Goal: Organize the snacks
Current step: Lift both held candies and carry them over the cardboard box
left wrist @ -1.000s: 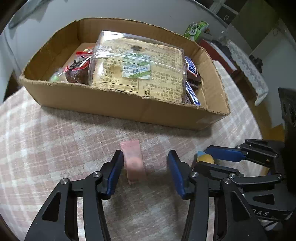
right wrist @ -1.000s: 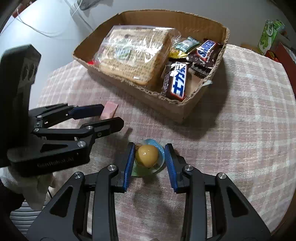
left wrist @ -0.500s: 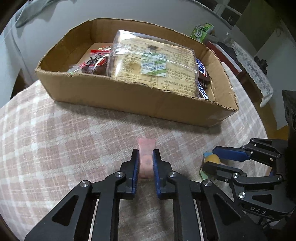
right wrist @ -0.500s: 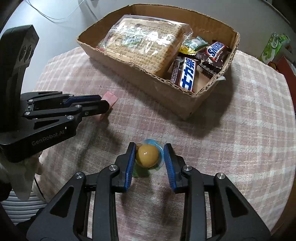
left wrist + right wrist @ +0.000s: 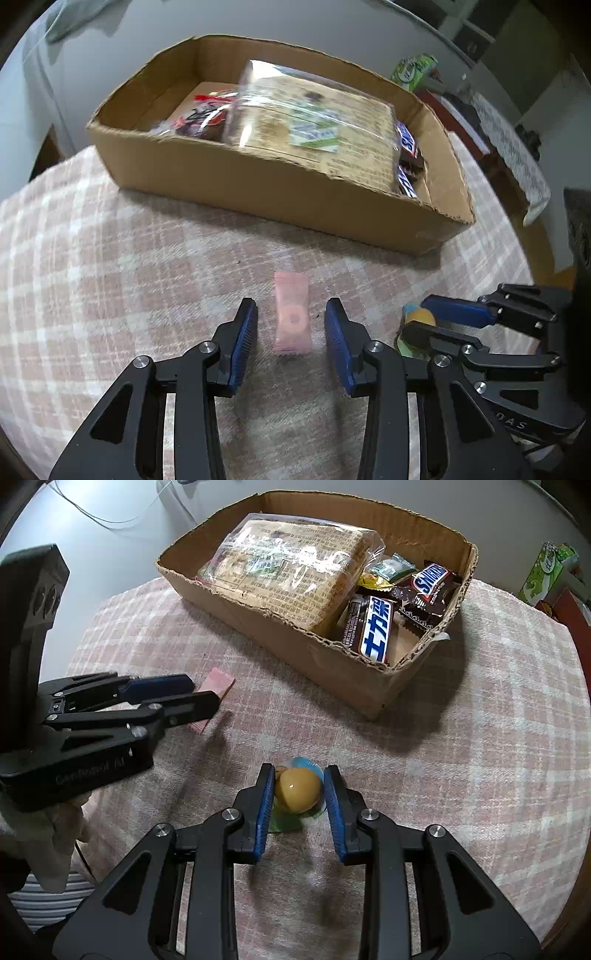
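Note:
A small pink candy packet [image 5: 291,318] lies flat on the checked tablecloth between the fingers of my left gripper [image 5: 291,332], which is open and does not touch it. It also shows in the right wrist view [image 5: 218,685], partly behind the left gripper [image 5: 192,698]. My right gripper [image 5: 298,792] is shut on a yellow jelly cup [image 5: 297,789] with a clear rim, resting on the cloth; the cup also shows in the left wrist view [image 5: 419,319]. A cardboard box [image 5: 373,698] holds a big cracker pack [image 5: 288,572] and Snickers bars [image 5: 373,627].
The box [image 5: 258,184] stands at the far side of the round table, its near wall just beyond both grippers. A green carton [image 5: 546,572] stands off the table at the far right. The table edge curves close on both sides.
My left gripper closed around the pink packet half a second ago and has now opened again, leaving the packet on the cloth. My right gripper has closed tighter on the jelly cup.

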Tool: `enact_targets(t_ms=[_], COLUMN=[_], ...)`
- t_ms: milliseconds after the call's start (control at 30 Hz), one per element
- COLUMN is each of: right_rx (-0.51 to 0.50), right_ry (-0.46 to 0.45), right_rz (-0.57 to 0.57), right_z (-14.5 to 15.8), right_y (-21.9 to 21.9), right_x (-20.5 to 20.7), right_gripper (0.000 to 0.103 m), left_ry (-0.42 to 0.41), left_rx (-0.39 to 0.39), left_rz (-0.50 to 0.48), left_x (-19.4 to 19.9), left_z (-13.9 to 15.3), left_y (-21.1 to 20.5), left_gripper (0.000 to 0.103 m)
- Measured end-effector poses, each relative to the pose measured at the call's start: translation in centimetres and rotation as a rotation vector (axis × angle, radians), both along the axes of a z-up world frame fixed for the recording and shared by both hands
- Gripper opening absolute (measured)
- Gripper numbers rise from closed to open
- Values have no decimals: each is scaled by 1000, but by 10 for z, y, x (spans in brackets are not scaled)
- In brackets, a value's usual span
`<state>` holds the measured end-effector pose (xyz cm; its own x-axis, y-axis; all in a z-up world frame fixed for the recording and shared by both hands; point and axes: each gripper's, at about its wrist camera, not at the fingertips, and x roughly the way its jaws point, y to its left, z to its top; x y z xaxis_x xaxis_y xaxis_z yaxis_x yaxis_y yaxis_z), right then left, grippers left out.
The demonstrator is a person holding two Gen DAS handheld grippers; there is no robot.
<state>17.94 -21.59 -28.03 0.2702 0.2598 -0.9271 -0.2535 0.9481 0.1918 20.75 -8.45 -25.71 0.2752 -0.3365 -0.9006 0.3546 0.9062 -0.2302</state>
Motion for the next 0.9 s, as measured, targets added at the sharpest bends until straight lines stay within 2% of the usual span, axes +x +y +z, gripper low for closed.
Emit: enact_targets(t_ms=[33,133,233,367,500,667,900], right_rx=[-5,-18,-37,-51,-37,-2,38], right_ry=[0,2,11,-2,-13,-27,-83], right_rz=[3,8,16,27,19,6,-19], right_z=[0,-2,-7,-9,-7,7,42], right_y=[1,4,8,13,13,8,-1], right_x=[0,1,1,-2,-5,-8,-4], right_gripper=[29,32,35,35,30,29,29], left_ry=[-19,-95,-75,-33,-24,-40,-104], left_rx=[29,139,94,32,-9,-46,-62], left_rz=[-20,-94,-77,-13,21,34,33], left_x=[-1,-9,-6,-3,-6,-16,-12], left_z=[0,-1,0,1,6,21,53], left_y=[-5,-17,-5,16,28,44,57], left_gripper=[37,19,15,15,15,15,15])
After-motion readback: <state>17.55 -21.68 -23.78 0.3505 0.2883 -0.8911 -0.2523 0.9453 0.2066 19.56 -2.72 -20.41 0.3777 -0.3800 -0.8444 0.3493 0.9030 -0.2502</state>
